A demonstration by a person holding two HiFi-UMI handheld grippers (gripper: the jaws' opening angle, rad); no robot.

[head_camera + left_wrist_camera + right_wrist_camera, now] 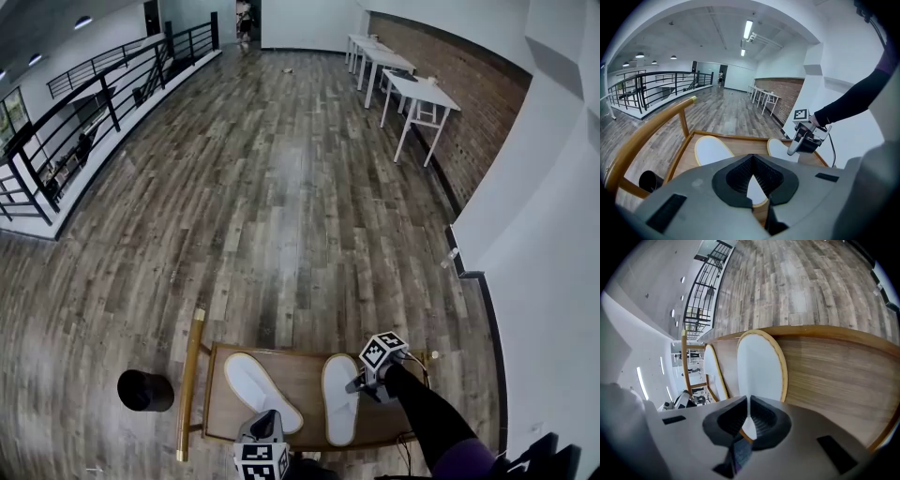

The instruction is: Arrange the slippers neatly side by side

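My left gripper (751,159) is pinched shut on the heel rim of the skewed white flat slipper (255,382) with a tan edge. Its long axis runs ahead of my jaws and off to their left. My right gripper (748,403) is clamped on the straight white slipper (759,366), which stretches directly ahead. Both lie on the brown wooden tray (300,361). I judge the skewed toe must swing rightward.

left slipper (262,391) angled; right slipper (340,397) straight; both white, apart
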